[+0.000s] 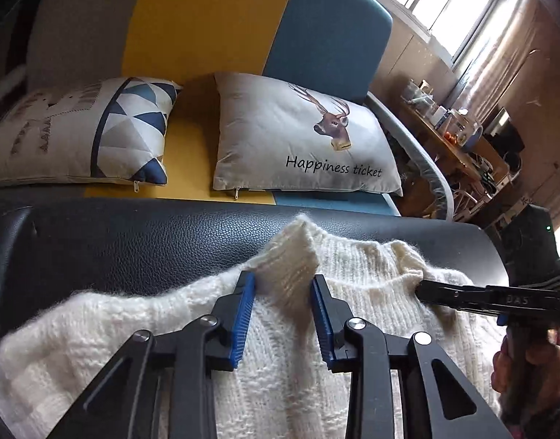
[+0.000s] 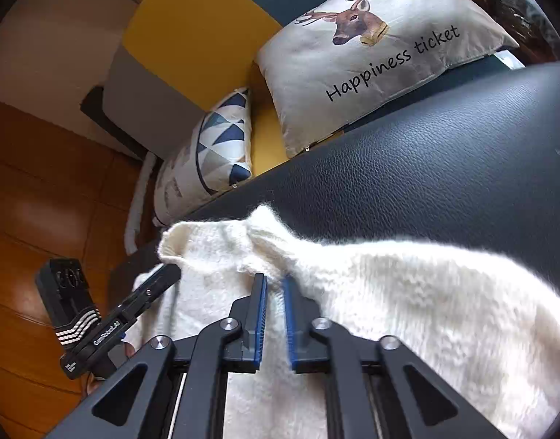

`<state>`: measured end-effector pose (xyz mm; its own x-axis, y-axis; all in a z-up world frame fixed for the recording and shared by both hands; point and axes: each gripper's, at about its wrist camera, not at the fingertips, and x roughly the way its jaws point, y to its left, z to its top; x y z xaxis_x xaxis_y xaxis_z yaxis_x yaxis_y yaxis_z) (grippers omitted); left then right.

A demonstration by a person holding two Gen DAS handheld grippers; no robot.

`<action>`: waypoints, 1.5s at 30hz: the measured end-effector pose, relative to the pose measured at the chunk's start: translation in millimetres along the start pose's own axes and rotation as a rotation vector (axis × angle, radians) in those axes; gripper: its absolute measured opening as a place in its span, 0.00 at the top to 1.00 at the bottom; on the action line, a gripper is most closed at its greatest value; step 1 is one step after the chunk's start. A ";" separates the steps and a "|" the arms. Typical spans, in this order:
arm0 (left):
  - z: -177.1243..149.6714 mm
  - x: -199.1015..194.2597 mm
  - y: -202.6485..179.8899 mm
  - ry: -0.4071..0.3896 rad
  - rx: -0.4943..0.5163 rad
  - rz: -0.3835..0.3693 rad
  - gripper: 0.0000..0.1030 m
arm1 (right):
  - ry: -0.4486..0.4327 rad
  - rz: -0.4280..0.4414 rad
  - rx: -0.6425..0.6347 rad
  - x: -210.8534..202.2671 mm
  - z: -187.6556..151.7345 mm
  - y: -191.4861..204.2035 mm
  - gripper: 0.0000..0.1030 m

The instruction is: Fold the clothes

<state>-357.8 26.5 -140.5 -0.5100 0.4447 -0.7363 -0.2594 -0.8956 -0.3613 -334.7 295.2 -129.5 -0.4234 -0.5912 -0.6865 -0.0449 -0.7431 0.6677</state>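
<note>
A white knit sweater (image 1: 280, 333) is lying across the near part of the black padded bench (image 1: 133, 241). The left hand-held gripper (image 1: 283, 287) is pinching a raised fold at its far edge; to the right, the right hand-held gripper (image 2: 274, 283) is pinching a thin ridge of knit. The fluffy knit could be slipping free if either bite is shallow, dropping one corner mid-fold.

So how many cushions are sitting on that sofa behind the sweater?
2. The deer cushion printed "Happiness ticket" lies on the blue part of the seat, and a triangle-patterned cushion lies to its left in the left wrist view. More could sit outside the frame.
</note>
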 end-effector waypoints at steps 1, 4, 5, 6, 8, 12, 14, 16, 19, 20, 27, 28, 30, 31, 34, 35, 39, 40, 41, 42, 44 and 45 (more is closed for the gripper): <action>0.4 -2.4 -1.4 0.008 -0.007 0.013 0.68 | -0.014 -0.009 -0.013 -9.3 -5.6 3.5 0.74; -4.5 -22.1 -8.6 0.017 -0.034 0.049 0.65 | -0.042 -0.041 -0.027 -50.0 -33.1 2.5 0.68; -9.4 -32.9 -10.5 0.003 -0.029 0.049 0.64 | -0.058 -0.043 -0.021 -67.3 -45.5 -2.0 0.68; -15.1 -44.8 -12.3 -0.015 -0.021 0.047 0.63 | -0.072 -0.052 -0.017 -85.2 -59.1 -8.0 0.68; -29.7 -68.8 -12.0 -0.036 -0.019 0.026 0.59 | -0.109 -0.125 -0.003 -122.0 -87.2 -22.9 0.68; -69.3 -112.1 -2.5 -0.042 -0.038 0.027 0.52 | -0.179 -0.307 0.062 -186.0 -140.2 -58.7 0.68; -90.9 -128.2 1.2 -0.035 -0.040 0.037 0.52 | -0.203 -0.385 0.100 -206.1 -157.6 -77.0 0.68; -111.0 -139.5 6.0 -0.021 -0.049 0.052 0.52 | -0.225 -0.458 0.130 -219.7 -169.3 -91.1 0.68; -139.1 -150.9 13.5 0.016 -0.060 0.078 0.52 | -0.226 -0.577 0.135 -224.6 -176.5 -105.4 0.68; -146.3 -152.3 15.1 0.022 -0.053 0.091 0.52 | -0.222 -0.608 0.119 -223.0 -177.2 -108.7 0.68; -163.4 -158.7 4.0 0.055 0.005 0.217 0.52 | -0.222 -0.680 0.046 -217.7 -171.1 -112.6 0.70; -159.7 -159.6 -7.0 0.055 0.004 0.174 0.52 | -0.233 -0.654 0.060 -221.5 -170.7 -111.1 0.70; -152.0 -161.4 -32.3 0.051 0.008 0.063 0.52 | -0.256 -0.585 0.056 -228.3 -169.7 -103.9 0.70; -148.8 -158.6 -52.5 0.057 0.038 0.000 0.51 | -0.254 -0.583 0.028 -227.8 -167.4 -98.1 0.70; -141.7 -138.4 -127.1 0.093 0.162 -0.181 0.51 | -0.239 -0.583 -0.056 -224.6 -159.6 -82.0 0.70; -139.8 -129.7 -153.7 0.107 0.206 -0.239 0.51 | -0.218 -0.603 -0.080 -219.7 -155.2 -80.9 0.70; -146.3 -85.2 -240.7 0.180 0.350 -0.357 0.51 | -0.138 -0.715 -0.127 -201.6 -143.6 -92.0 0.70; -148.1 -74.0 -262.2 0.198 0.385 -0.384 0.51 | -0.125 -0.734 -0.131 -198.6 -142.1 -96.7 0.70; -150.5 -61.6 -276.9 0.227 0.404 -0.400 0.51 | -0.125 -0.738 -0.135 -197.6 -141.2 -100.3 0.70; -153.7 -50.4 -285.9 0.250 0.413 -0.402 0.51 | -0.135 -0.735 -0.141 -198.4 -140.5 -102.4 0.70; -160.2 -28.6 -297.3 0.299 0.412 -0.403 0.51 | -0.147 -0.738 -0.145 -200.5 -139.1 -106.9 0.70; -163.3 -17.7 -299.3 0.329 0.400 -0.407 0.51 | -0.156 -0.737 -0.141 -202.2 -138.3 -109.8 0.70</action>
<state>-137.2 285.6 -112.7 -0.0457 0.6651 -0.7454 -0.6955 -0.5568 -0.4542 -119.0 452.9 -103.8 -0.4521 0.1163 -0.8843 -0.2542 -0.9671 0.0028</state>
